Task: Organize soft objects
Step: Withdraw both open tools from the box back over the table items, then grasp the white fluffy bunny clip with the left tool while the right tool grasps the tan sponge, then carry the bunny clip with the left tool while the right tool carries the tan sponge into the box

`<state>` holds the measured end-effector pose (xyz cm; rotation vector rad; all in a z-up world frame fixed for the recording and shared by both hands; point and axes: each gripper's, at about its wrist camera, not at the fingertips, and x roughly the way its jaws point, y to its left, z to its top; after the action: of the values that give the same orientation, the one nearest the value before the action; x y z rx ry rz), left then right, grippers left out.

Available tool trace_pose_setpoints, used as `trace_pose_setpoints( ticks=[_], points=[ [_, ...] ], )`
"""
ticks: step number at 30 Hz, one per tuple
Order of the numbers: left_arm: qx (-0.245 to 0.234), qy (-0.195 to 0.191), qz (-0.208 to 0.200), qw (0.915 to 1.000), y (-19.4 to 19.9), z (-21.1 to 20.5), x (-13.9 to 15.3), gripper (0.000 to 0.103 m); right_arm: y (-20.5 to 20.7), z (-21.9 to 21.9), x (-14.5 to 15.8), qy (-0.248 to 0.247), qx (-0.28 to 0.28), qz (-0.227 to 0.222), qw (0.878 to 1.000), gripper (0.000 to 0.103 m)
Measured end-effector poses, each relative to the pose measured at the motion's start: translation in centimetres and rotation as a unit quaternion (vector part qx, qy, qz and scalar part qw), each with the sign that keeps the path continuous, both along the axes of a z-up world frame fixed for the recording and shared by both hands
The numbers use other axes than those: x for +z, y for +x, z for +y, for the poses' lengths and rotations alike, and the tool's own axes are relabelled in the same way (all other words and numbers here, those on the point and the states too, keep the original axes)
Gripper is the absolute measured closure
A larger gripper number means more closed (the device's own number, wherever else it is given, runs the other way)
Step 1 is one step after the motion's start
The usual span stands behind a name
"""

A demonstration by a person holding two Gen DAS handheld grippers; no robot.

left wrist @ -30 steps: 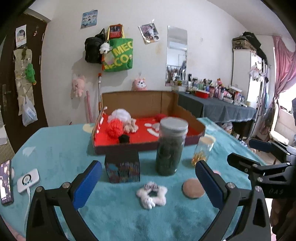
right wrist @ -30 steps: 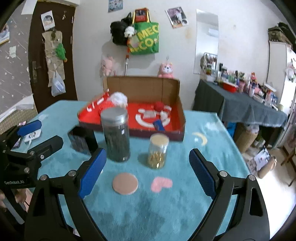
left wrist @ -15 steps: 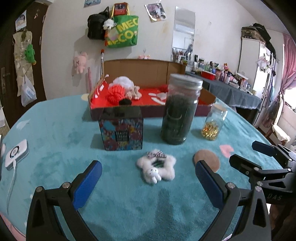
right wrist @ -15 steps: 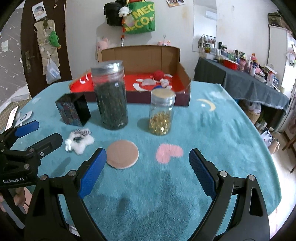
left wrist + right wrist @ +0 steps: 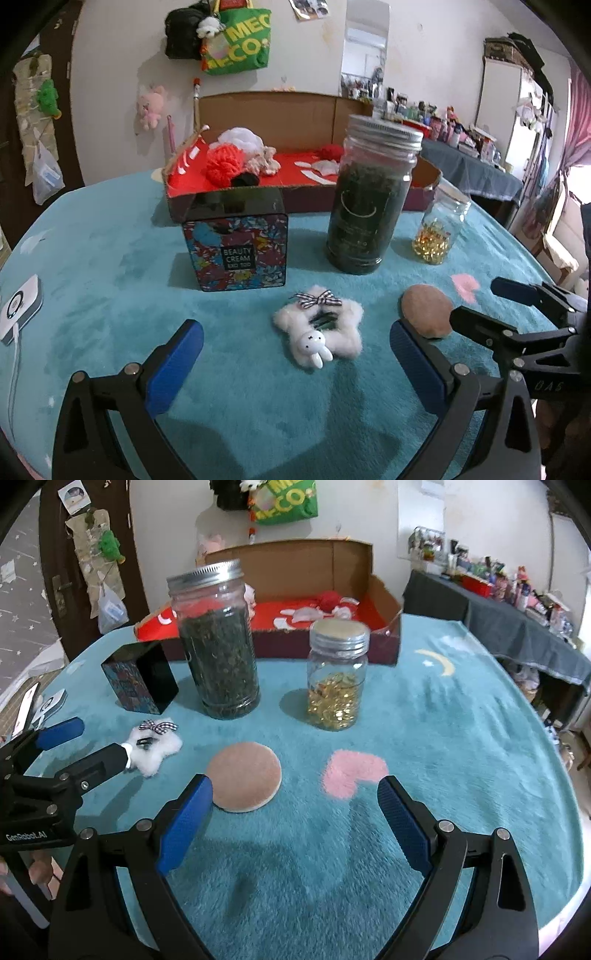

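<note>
A white fluffy star plush (image 5: 321,334) with a small rabbit and a checked bow lies on the teal cloth, just ahead of my open left gripper (image 5: 295,345) and between its blue fingers. The same plush (image 5: 155,744) shows at the left of the right wrist view. A round tan puff pad (image 5: 243,777) lies flat ahead of my open right gripper (image 5: 295,799), close to its left finger. Nothing is held by either gripper. The red-lined cardboard box (image 5: 424,173) behind holds knitted and fluffy soft items (image 5: 225,162).
A tall jar of dark leaves (image 5: 369,199), a small jar of gold capsules (image 5: 338,679) and a floral tin (image 5: 236,251) stand between the grippers and the box. A white charger (image 5: 18,304) lies at the left. A cluttered side table (image 5: 517,602) stands at the right.
Both grippers have sunk toward the table and tilted down. The plush and the puff pad now lie nearer the fingers; both pairs of jaws stayed wide.
</note>
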<state>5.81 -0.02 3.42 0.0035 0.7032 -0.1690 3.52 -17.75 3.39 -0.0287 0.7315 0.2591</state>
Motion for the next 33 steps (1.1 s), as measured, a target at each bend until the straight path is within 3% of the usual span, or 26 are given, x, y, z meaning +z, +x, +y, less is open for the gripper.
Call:
trace_pose_setpoints(
  ticks=[9, 11, 13, 15, 17, 22, 33],
  points=[
    [-0.046, 0.030, 0.051, 0.9972, 2.9, -1.2, -1.0, 0.014, 1.9, 1.8, -0.4, -0.027, 0.075, 0.015, 0.997, 0.012],
    [-0.057, 0.037, 0.063, 0.9957, 3.5, -1.6, -1.5, 0.026, 2.3, 2.2, -0.7, -0.037, 0.088, 0.020, 0.995, 0.018],
    [-0.062, 0.046, 0.068, 0.9946, 3.8, -1.8, -2.0, 0.030, 2.6, 2.7, -1.1, -0.042, 0.107, 0.032, 0.993, 0.036],
    [-0.070, 0.046, 0.062, 0.9945, 3.8, -1.9, -2.0, 0.036, 2.5, 3.0, -1.2, -0.040, 0.122, 0.033, 0.991, 0.045],
    [-0.080, 0.042, 0.058, 0.9943, 3.6, -1.9, -1.9, 0.046, 2.2, 3.4, -1.2, -0.034, 0.145, 0.031, 0.988, 0.063],
    [-0.084, 0.024, 0.059, 0.9944, 3.6, -1.6, -1.5, 0.047, 1.8, 3.3, -1.0, 0.012, 0.160, 0.035, 0.986, 0.093],
    [-0.098, 0.012, 0.042, 0.9943, 3.2, -1.4, 0.2, 0.047, 2.4, 2.0, 0.7, 0.050, 0.149, 0.024, 0.987, 0.093]
  ],
)
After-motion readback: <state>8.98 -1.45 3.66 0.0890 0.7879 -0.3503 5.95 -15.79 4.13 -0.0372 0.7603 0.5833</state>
